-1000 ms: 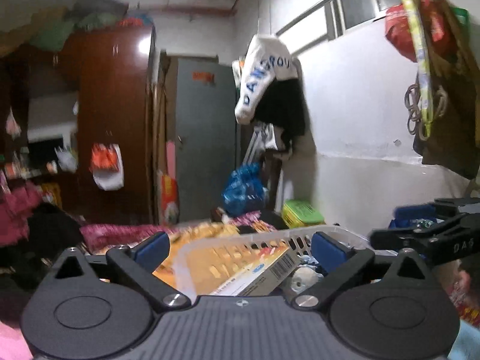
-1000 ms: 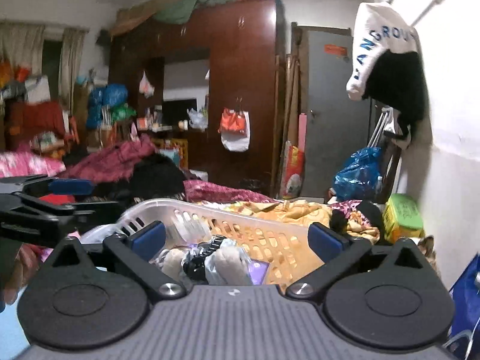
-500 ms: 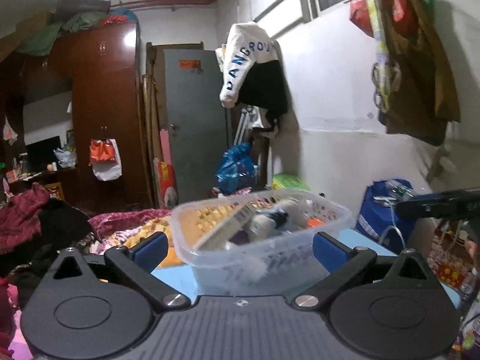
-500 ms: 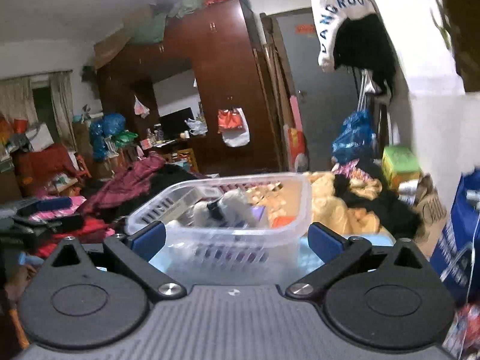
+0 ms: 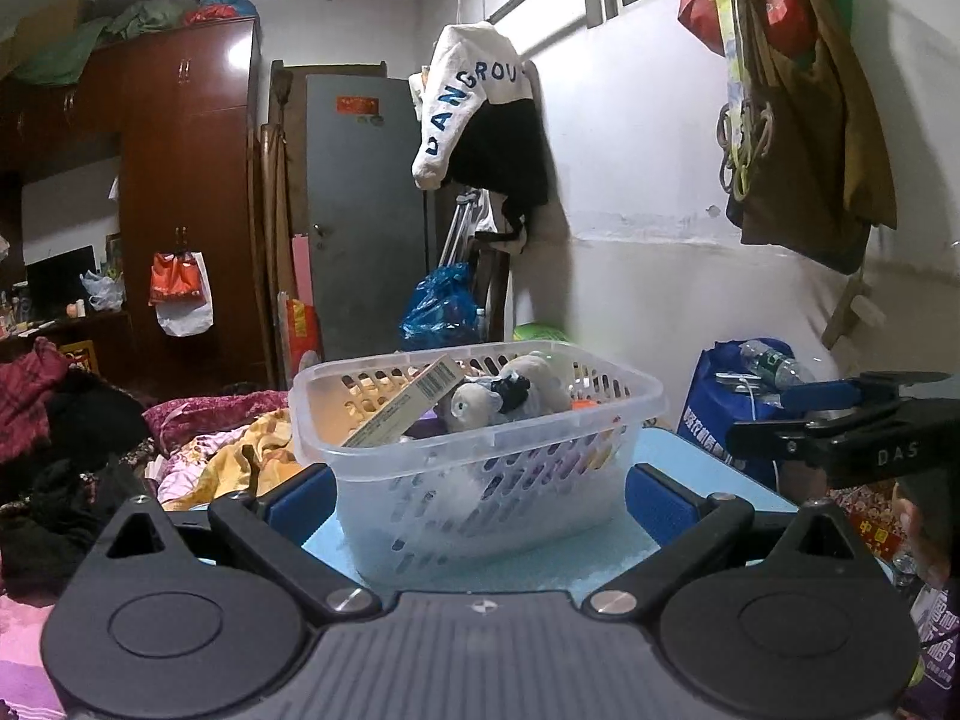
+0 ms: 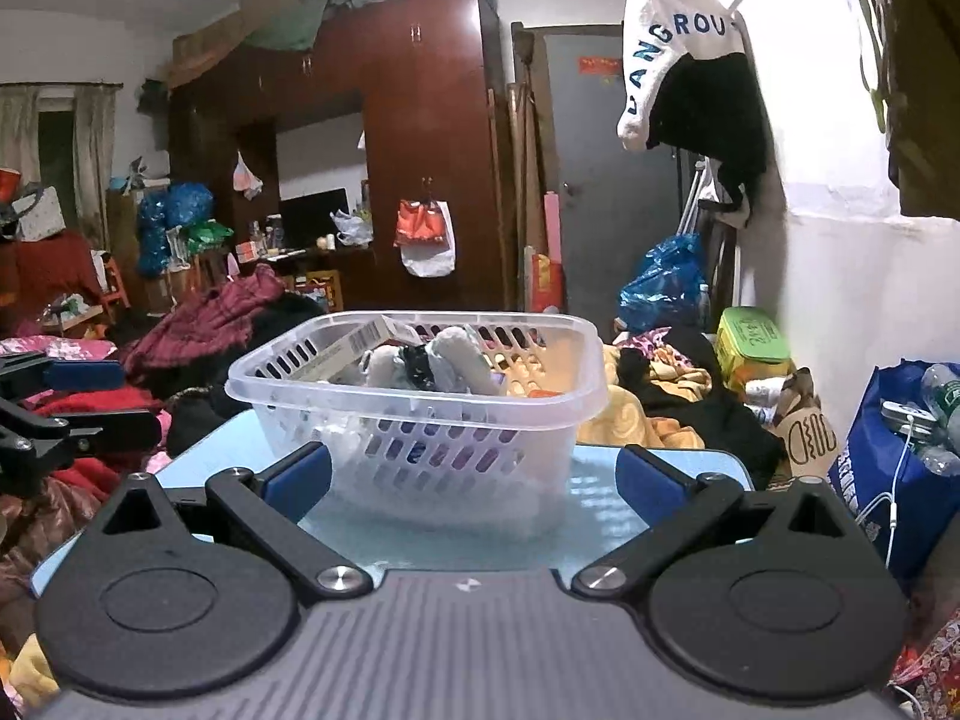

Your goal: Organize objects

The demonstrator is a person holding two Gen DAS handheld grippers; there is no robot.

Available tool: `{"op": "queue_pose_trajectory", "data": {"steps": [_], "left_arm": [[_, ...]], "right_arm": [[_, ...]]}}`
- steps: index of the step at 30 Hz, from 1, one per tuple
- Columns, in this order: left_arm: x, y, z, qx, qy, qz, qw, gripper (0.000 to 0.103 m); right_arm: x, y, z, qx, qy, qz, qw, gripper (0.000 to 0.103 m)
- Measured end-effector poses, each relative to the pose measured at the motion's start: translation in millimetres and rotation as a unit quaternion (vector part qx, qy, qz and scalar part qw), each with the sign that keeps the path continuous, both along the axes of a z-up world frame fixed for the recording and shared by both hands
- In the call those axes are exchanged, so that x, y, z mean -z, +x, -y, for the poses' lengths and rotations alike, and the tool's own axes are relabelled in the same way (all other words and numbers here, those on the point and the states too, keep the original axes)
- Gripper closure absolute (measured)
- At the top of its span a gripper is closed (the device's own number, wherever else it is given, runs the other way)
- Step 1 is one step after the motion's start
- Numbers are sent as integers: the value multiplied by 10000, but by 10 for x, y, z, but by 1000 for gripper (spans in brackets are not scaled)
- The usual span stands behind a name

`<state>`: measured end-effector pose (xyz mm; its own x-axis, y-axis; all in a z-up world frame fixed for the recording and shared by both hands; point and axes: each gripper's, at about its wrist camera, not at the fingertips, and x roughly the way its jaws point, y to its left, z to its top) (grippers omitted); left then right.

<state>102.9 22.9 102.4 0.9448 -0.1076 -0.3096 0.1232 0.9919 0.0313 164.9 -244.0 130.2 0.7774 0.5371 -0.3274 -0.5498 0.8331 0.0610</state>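
A clear plastic basket (image 5: 624,387) stands on a light blue table (image 5: 690,459). It holds a flat cardboard box (image 5: 408,405), a grey and black plush toy (image 5: 510,396) and other small items. My left gripper (image 5: 474,498) is open and empty, just in front of the basket. In the right wrist view the same basket (image 6: 558,396) stands on the table (image 6: 690,462), with the box (image 6: 354,342) and toy (image 6: 438,360) inside. My right gripper (image 6: 474,477) is open and empty, just short of the basket. Each gripper shows at the edge of the other's view.
A bed with heaped clothes and a yellow blanket (image 6: 624,414) lies behind the table. A blue bag with bottles (image 6: 894,450) stands at the right by the wall. A dark wardrobe (image 6: 420,150) and a grey door (image 5: 366,210) are at the back.
Both grippers have pulled back and dropped lower; the basket now stands farther off, seen from the side on the table. Both stayed open and empty.
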Motion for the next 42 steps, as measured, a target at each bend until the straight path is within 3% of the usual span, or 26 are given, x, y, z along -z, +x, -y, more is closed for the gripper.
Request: {"op": "queue_pose_trajectory", "data": {"steps": [42], "left_arm": [[96,101,97,-145,-24,-127,9998,0]], "right_arm": [[35,-26,29,-7,0,53,10000,0]]}}
